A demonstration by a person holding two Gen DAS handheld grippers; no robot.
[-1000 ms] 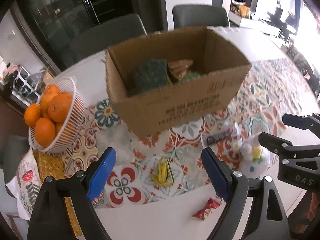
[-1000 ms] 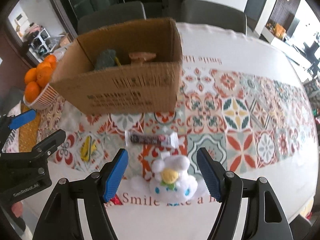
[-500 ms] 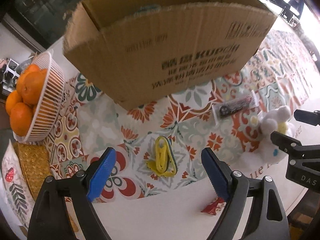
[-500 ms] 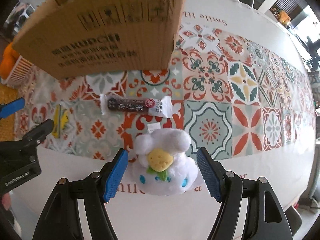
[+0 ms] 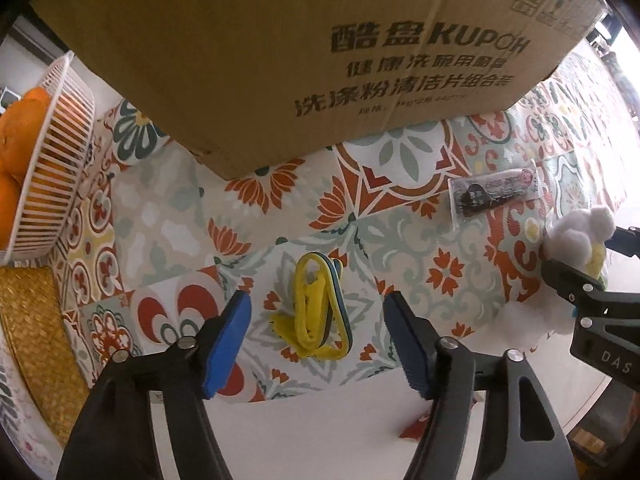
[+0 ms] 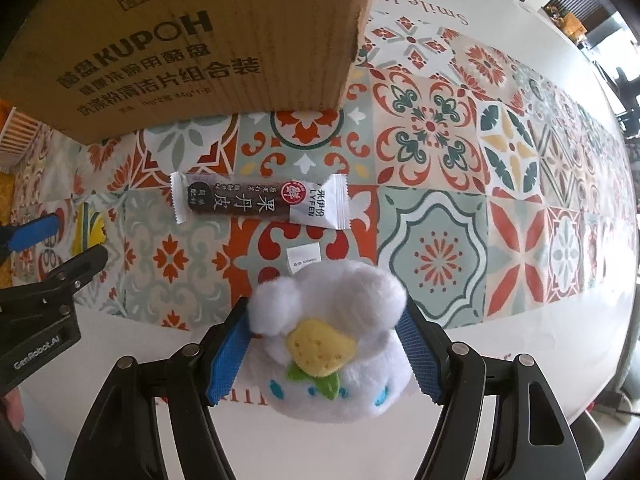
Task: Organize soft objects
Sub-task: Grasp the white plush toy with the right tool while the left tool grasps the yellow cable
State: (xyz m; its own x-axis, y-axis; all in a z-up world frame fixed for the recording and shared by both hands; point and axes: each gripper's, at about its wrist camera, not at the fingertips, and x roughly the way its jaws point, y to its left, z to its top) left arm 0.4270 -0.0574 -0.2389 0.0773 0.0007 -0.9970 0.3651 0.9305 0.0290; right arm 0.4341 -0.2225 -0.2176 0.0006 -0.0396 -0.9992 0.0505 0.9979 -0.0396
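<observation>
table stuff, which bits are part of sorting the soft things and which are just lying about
Part of the job:
white plush toy, between the right tongs
yellow fabric loops, between the left tongs
cardboard box

Just lying about:
snack bar
basket of oranges
red candy wrapper

"KUPOH" plus Chinese print on the cardboard box (image 6: pixel 192 40), "LYFEN" and 果丹皮 on the snack wrapper (image 6: pixel 260 204), "Smile" on the tablecloth (image 6: pixel 444 8), "GenRobot.AI" on the left gripper (image 6: pixel 60 256), "DAS" on the right gripper (image 5: pixel 576 280)
</observation>
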